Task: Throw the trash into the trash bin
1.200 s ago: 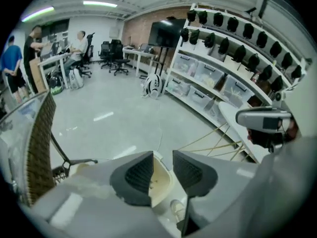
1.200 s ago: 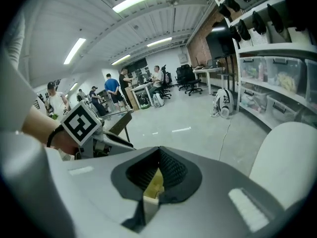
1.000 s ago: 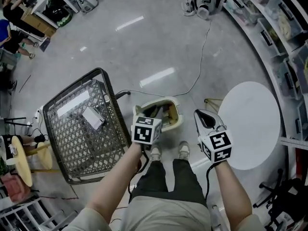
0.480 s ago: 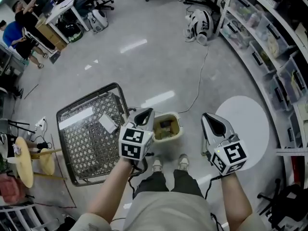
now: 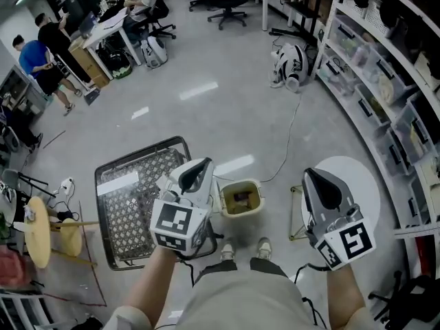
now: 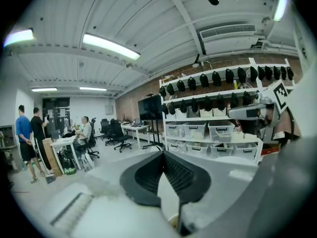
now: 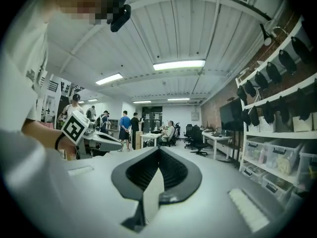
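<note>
The head view looks steeply down on the trash bin (image 5: 240, 198) from high above. Both gripper views face level, well above the bin, and share the shelves (image 6: 218, 128) beyond it.

The floor (image 5: 227, 67) is glossy grey. At nine o'clock of the cream, seemingly plastic trash bin (image 5: 258, 192), the basket (image 5: 127, 212) is dark wire metal. The left gripper (image 5: 201, 163) and right gripper (image 5: 317, 176) have matt grey shells and ribbed black jaws.
</note>
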Tool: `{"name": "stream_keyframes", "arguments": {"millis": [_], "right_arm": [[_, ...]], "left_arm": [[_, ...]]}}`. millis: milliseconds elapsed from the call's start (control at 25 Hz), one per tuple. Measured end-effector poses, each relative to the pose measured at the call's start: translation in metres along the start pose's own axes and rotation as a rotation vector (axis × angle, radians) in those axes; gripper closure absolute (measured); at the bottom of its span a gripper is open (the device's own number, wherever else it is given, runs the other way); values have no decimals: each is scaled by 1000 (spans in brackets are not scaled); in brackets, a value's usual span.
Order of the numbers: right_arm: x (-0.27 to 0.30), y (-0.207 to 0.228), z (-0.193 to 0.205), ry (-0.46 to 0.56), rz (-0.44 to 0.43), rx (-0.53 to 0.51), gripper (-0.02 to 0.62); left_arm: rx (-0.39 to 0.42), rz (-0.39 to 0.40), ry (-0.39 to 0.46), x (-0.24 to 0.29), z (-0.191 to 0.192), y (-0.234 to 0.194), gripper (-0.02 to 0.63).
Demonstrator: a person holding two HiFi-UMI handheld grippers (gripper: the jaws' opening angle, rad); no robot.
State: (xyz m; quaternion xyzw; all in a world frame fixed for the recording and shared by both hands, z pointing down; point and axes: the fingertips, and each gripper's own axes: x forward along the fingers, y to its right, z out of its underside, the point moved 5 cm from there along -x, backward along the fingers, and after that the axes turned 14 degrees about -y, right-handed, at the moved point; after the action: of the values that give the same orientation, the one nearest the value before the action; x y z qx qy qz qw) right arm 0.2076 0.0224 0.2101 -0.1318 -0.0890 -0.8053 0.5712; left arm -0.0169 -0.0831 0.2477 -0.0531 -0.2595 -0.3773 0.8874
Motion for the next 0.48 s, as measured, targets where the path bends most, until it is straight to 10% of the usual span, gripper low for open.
{"name": "stream_keyframes", "arguments": {"millis": [480], "right_arm": [[-21,-19,-25,65,-59,-16,591]], "left_arm": [[7,-74,131,-59,-25,6,603]]}}
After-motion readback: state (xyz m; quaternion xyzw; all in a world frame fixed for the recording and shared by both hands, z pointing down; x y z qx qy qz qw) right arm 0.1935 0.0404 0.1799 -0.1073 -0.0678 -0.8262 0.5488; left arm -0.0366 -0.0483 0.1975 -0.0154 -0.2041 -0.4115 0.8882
